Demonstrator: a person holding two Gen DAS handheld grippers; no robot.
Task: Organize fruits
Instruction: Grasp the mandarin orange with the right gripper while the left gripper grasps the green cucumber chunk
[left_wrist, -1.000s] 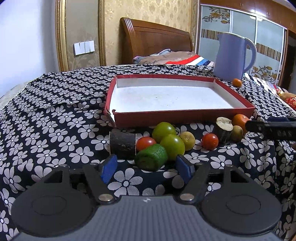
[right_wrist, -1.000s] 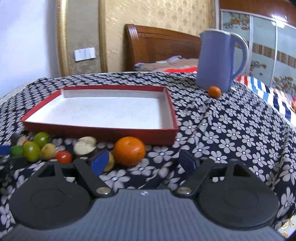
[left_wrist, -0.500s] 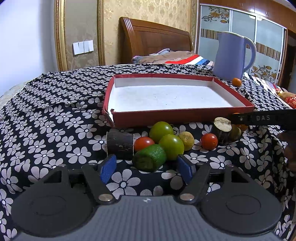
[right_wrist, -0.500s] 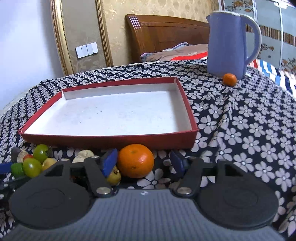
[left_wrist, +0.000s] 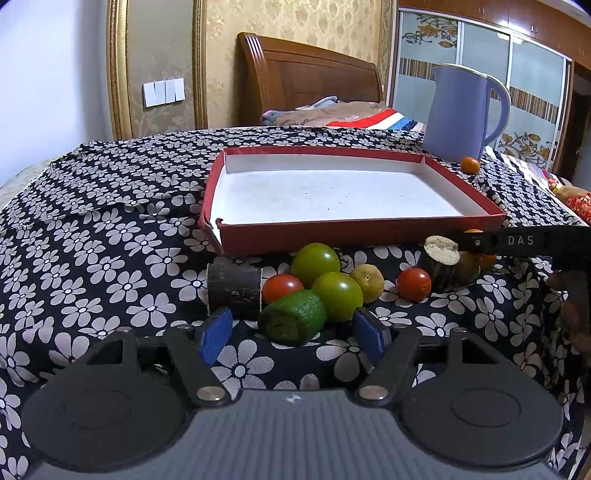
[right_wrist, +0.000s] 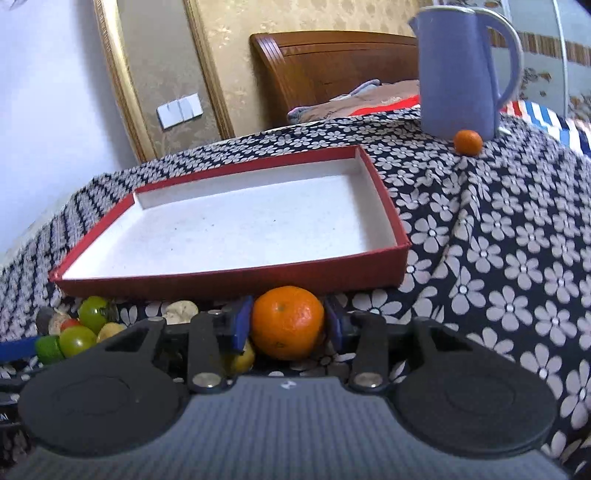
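A red tray with a white floor (left_wrist: 354, 230) (right_wrist: 236, 280) lies on the flowered cloth. In front of it lie green tomatoes (left_wrist: 337, 295), red tomatoes (left_wrist: 413, 283), a green chunk (left_wrist: 291, 321), a dark cylinder (left_wrist: 233, 290) and a cut dark piece (left_wrist: 441, 258). My left gripper (left_wrist: 291, 334) is open, its pads either side of the green chunk. My right gripper (right_wrist: 288, 325) is shut on an orange (right_wrist: 287, 322) just in front of the tray's near wall; it also shows as a black bar in the left wrist view (left_wrist: 524, 242).
A purple jug (left_wrist: 463, 118) (right_wrist: 461, 70) stands behind the tray's far right corner with a small orange (left_wrist: 470, 165) (right_wrist: 467, 141) at its foot. A bed headboard (left_wrist: 310, 92) and wall stand behind. The cloth falls away at the right edge.
My right gripper moved forward around the orange and closed on it, and its view tilted. My left gripper has hardly moved and stays open.
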